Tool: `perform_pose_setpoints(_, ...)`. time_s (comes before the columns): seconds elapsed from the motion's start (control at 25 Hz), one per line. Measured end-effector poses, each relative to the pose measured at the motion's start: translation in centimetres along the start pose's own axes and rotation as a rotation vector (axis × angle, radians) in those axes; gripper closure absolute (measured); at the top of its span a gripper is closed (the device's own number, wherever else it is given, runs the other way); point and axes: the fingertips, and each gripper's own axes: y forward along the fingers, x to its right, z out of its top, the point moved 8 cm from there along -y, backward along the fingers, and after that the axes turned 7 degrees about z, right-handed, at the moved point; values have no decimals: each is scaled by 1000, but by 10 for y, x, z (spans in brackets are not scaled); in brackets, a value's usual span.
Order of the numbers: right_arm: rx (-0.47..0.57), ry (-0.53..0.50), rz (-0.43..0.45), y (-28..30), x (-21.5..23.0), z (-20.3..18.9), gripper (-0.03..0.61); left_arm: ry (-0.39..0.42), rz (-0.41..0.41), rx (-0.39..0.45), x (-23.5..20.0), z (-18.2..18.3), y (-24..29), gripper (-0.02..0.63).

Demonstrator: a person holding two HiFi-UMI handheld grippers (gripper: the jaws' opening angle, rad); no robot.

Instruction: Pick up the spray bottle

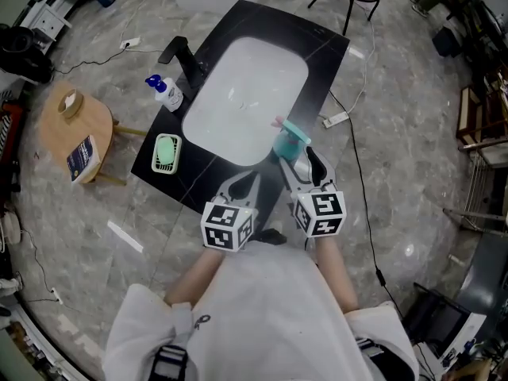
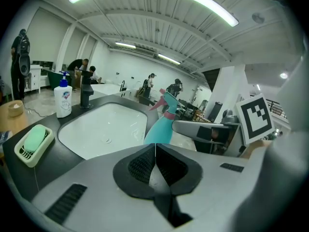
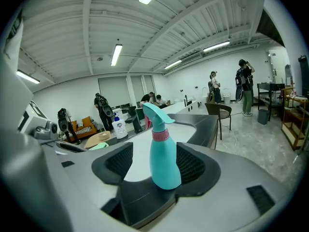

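Observation:
A teal spray bottle (image 1: 289, 140) with a pink collar stands upright on the black counter (image 1: 321, 50), at the near right corner of the white basin (image 1: 246, 94). My right gripper (image 1: 295, 159) reaches around it. In the right gripper view the spray bottle (image 3: 163, 153) sits between the ribbed pads (image 3: 120, 161), with a gap showing on its left side, so my right gripper (image 3: 155, 162) is open. My left gripper (image 1: 242, 182) hovers at the counter's front edge, left of the bottle. In the left gripper view my left gripper (image 2: 155, 153) is shut on nothing, and the spray bottle (image 2: 161, 127) stands just beyond it.
A black faucet (image 1: 181, 58) and a white pump bottle (image 1: 167, 92) stand at the basin's left. A green soap dish (image 1: 166, 152) lies on the counter's left corner. A round wooden stool (image 1: 75, 125) stands farther left. A power strip (image 1: 336, 120) and cable lie on the floor at right.

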Motion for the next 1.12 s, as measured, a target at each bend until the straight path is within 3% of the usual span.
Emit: perform_pose_setpoints(1.12, -25, -129, -53, 58, 21, 12, 290, -13, 34, -53, -32, 10, 26, 586)
